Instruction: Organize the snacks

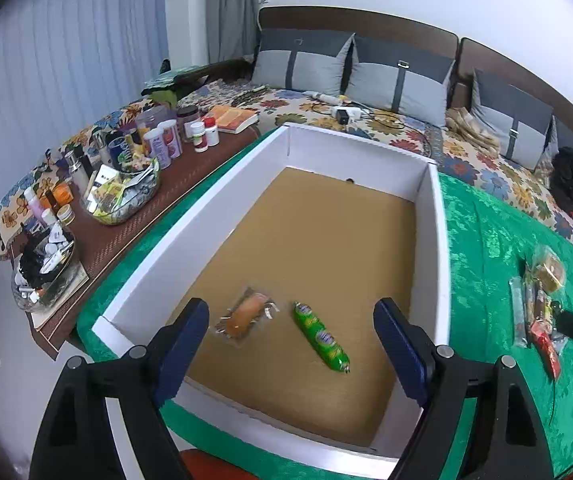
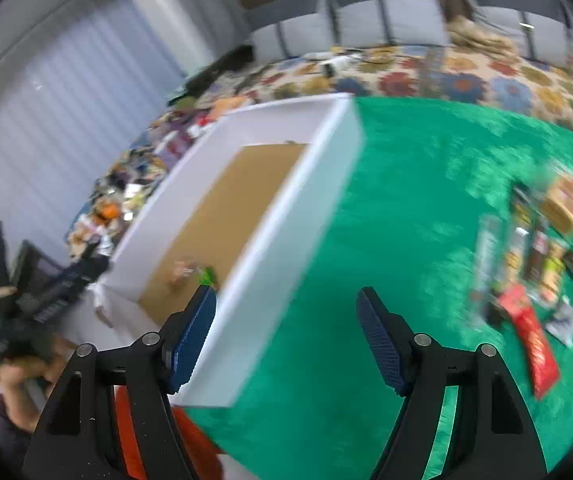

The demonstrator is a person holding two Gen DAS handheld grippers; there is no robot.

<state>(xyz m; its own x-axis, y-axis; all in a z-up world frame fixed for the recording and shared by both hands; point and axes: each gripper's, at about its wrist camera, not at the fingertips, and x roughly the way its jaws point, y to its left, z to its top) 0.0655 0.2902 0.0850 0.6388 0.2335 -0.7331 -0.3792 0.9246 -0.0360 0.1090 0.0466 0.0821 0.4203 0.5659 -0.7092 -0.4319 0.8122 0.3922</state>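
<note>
Both grippers stood wide open and empty. Left gripper [image 1: 291, 350] hung over the near end of the box [image 1: 222, 208], pointing down into it. Two snacks lay on the box floor between its fingers: a clear-wrapped bun [image 1: 244, 315] and a green roll [image 1: 320, 336], long axis running from far-left to near-right.

Right gripper [image 2: 286, 340] was over the green cloth [image 2: 406, 200], just beside the box's right wall. The snack pile [image 2: 534, 264] lay ahead and to its right, packets mostly lengthwise along the line of reach. Right hand judged nearer the pile; the left was well apart from it.

Right view was motion-blurred, so packet types in the pile could not be read. The red packet [image 2: 532, 344] was the nearest clear target.
</note>
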